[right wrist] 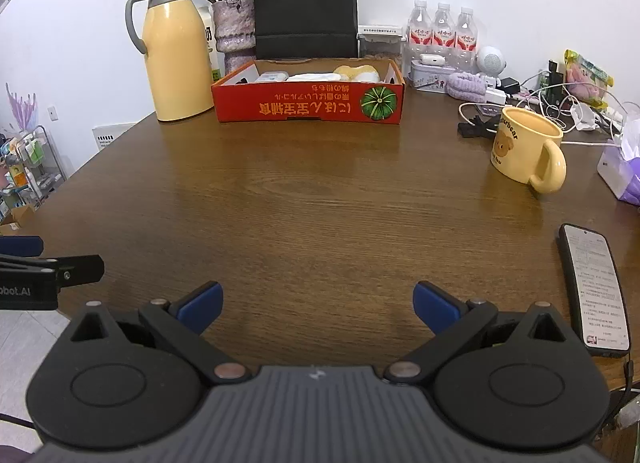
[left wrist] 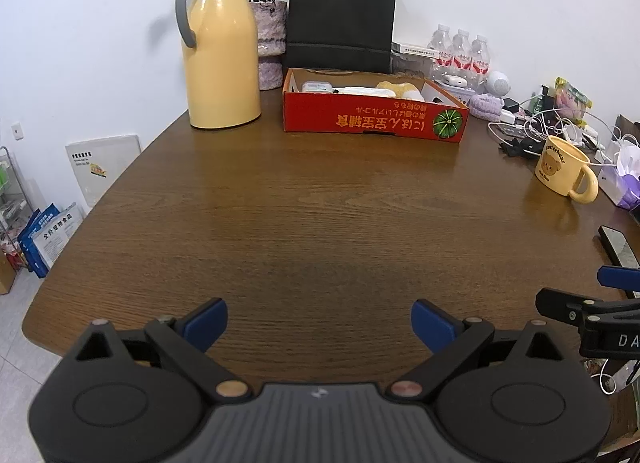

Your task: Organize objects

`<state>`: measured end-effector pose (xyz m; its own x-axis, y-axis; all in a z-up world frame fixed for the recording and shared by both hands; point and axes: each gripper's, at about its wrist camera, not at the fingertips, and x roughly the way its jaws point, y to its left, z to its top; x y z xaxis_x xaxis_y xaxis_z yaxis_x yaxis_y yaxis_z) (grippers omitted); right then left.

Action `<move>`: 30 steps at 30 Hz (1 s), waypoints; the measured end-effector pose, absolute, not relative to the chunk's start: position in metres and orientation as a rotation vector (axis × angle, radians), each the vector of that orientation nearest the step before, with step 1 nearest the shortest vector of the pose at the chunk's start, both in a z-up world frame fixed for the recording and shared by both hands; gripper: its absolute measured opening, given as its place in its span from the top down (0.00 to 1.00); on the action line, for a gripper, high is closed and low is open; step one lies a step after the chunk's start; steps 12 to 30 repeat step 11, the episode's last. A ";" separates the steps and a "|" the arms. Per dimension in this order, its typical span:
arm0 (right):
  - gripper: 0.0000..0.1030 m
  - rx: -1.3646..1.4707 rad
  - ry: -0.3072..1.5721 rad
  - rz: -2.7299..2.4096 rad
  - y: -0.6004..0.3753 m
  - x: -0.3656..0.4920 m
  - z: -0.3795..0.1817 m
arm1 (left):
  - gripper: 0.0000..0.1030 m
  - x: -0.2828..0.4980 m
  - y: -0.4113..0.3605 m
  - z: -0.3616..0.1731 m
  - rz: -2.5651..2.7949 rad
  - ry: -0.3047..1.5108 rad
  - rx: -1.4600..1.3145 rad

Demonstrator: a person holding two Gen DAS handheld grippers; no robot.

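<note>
Both my grippers, left gripper and right gripper, hover fingers apart, empty, over the bare counter. Yellow mug sits far right; I'd approach its rim squarely toward the red box.

- In my left wrist view, the phone runs off the right edge, and my right gripper is cut off there too.
- The red box wall hides the lower parts of the things inside it.
- The tangle of cables behind the yellow mug is too small to sort out.
</note>
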<state>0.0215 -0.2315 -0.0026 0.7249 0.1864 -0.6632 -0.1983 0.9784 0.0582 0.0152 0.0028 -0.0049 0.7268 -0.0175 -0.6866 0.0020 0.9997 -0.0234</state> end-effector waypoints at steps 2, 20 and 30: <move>0.00 -0.017 0.732 0.212 -0.232 0.022 -0.003 | 0.04 0.015 0.001 -0.005 -0.010 0.759 -0.019; 0.00 -0.003 0.749 0.203 -0.236 0.026 -0.009 | 0.00 0.018 0.001 -0.008 -0.025 0.767 -0.015; 0.00 -0.003 0.749 0.203 -0.236 0.026 -0.009 | 0.00 0.018 0.001 -0.008 -0.025 0.767 -0.015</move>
